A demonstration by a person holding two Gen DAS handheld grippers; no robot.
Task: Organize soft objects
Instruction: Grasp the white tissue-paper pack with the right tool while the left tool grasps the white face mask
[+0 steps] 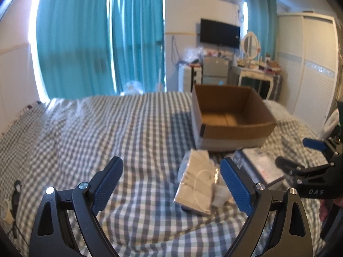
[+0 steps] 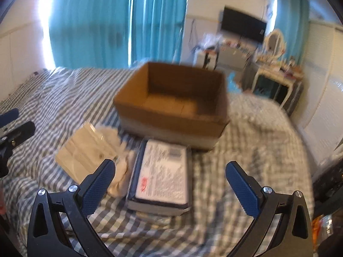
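An open, empty cardboard box (image 1: 231, 115) (image 2: 171, 107) stands on the checked bed. In front of it lie a beige packet in clear plastic (image 1: 196, 184) (image 2: 83, 152), some crumpled white cloth (image 2: 120, 162) and a flat white-labelled package (image 2: 163, 175) (image 1: 261, 165). My left gripper (image 1: 171, 184) is open and empty, hovering just short of the beige packet. My right gripper (image 2: 170, 184) is open and empty above the labelled package; it also shows at the right of the left wrist view (image 1: 300, 154).
The bed has a grey checked cover (image 1: 96, 132). Teal curtains (image 1: 96, 38) hang behind it. A dressing table (image 1: 255, 72) with a mirror, a wall TV (image 1: 219, 33) and a white wardrobe (image 1: 310, 64) stand beyond the bed's far end.
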